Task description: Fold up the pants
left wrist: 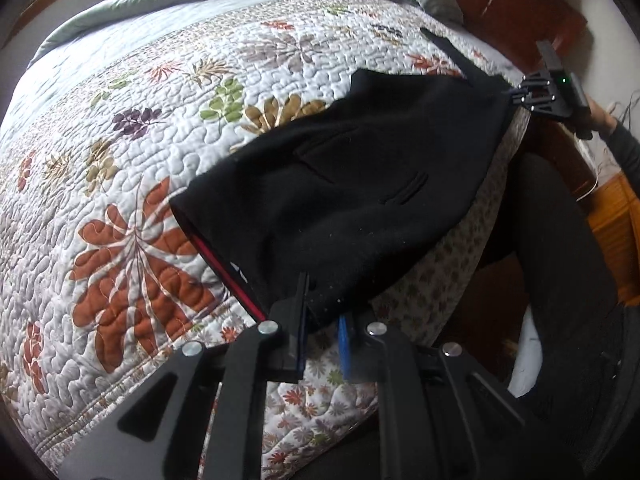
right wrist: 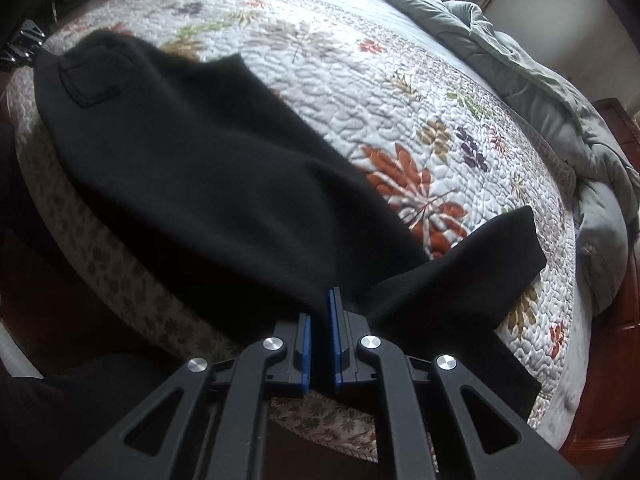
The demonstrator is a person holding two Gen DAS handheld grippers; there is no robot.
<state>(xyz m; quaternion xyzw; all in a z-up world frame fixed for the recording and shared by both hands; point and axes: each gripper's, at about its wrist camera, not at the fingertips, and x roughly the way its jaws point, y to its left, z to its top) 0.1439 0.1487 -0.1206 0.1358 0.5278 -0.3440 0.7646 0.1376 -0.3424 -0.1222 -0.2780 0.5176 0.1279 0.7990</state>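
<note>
1. We hold the black pants [left wrist: 360, 184] stretched over the bed's quilt [left wrist: 120, 160] near its edge.
2. Left gripper [left wrist: 320, 320] and right gripper [right wrist: 319, 316] each pinch fabric.
3. Soft, limp cloth; we'd grip corners.

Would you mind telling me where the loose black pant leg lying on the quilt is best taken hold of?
Judging from the right wrist view, grip the pant leg at its free hem end, which lies flat on the floral quilt. Come from the bed's near edge, sliding one finger under the hem; that edge is bare and unobstructed.
</note>
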